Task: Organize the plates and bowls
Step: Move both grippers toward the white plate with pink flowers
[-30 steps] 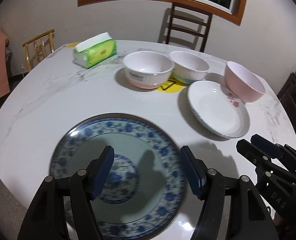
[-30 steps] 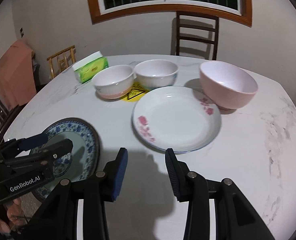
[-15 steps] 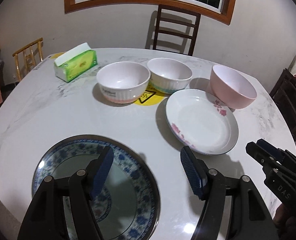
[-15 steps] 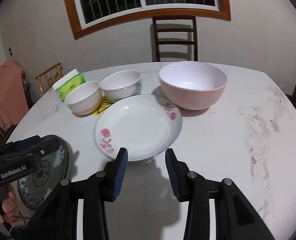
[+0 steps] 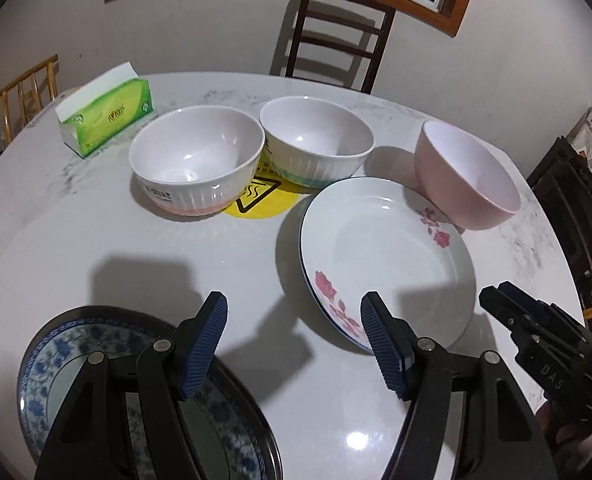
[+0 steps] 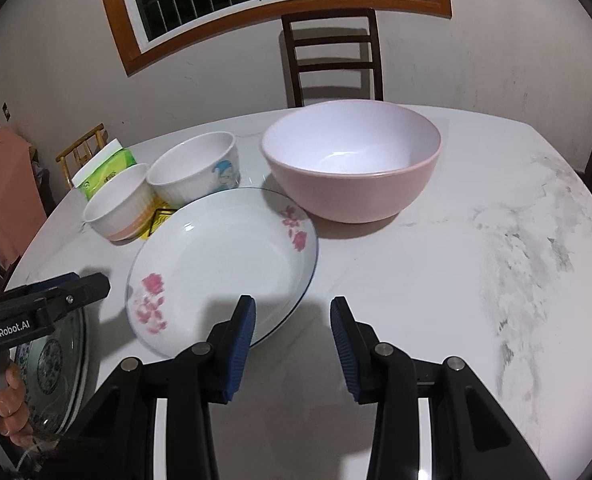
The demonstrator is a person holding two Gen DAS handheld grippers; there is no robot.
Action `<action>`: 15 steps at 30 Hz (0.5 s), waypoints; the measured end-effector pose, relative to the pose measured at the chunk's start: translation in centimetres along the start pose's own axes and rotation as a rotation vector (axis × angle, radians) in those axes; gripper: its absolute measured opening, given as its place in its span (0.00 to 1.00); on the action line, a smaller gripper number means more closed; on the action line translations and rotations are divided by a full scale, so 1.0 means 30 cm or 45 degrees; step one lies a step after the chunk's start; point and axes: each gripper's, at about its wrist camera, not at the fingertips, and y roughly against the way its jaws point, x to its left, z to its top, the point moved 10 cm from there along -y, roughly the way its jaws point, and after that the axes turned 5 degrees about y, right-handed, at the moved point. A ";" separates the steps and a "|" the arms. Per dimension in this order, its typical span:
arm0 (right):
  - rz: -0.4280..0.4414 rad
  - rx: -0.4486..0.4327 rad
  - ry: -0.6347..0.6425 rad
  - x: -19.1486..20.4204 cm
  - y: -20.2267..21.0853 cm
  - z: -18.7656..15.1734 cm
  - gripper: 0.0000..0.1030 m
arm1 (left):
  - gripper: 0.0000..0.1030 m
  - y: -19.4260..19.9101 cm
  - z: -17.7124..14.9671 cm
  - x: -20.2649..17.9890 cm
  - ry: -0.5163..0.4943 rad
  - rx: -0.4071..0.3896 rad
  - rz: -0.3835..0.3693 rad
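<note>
A marble-topped dining table [image 6: 456,280] carries the crockery to be sorted. At the centre of both wrist views lies the white plate with pink roses [image 5: 388,256], flat on the table. Behind it stand three bowls: a white ribbed bowl with a pink base [image 5: 197,160] at upper left, a white ribbed bowl with a teal band [image 5: 316,140] beside it, and a large pink bowl [image 6: 352,160] to the upper right. A blue-and-white patterned plate [image 5: 55,360] sits at the lower left of the left wrist view, partly under that tool.

The right gripper [image 6: 291,344] hangs at the bottom centre of its own view, jaws parted and holding nothing. Its left finger overlaps the rose plate's near rim in the picture, while its right finger stands over bare table. Contact cannot be confirmed. The left gripper [image 5: 296,344] stands wider apart, also empty. Its right-hand pad overlaps the same plate's lower rim and its left pad hovers above the blue-and-white plate's edge.

The coming move seems to turn on that near rim. The rose plate lies just ahead and slightly left of the right gripper, and ahead and right of the left one. Both are close, and the right gripper appears better lined up to pinch the edge. A green tissue box [image 5: 103,112] sits at the far left.
</note>
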 end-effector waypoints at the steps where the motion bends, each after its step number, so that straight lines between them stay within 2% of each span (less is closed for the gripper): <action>1: 0.008 0.007 -0.004 -0.005 -0.012 0.004 0.38 | 0.63 -0.011 0.004 -0.003 0.001 0.010 -0.007; 10: 0.099 0.064 -0.065 -0.038 -0.111 0.026 0.38 | 0.61 -0.093 0.037 -0.027 0.039 0.076 -0.052; 15: 0.144 0.083 -0.096 -0.039 -0.144 0.030 0.36 | 0.56 -0.141 0.038 -0.033 0.073 0.125 -0.066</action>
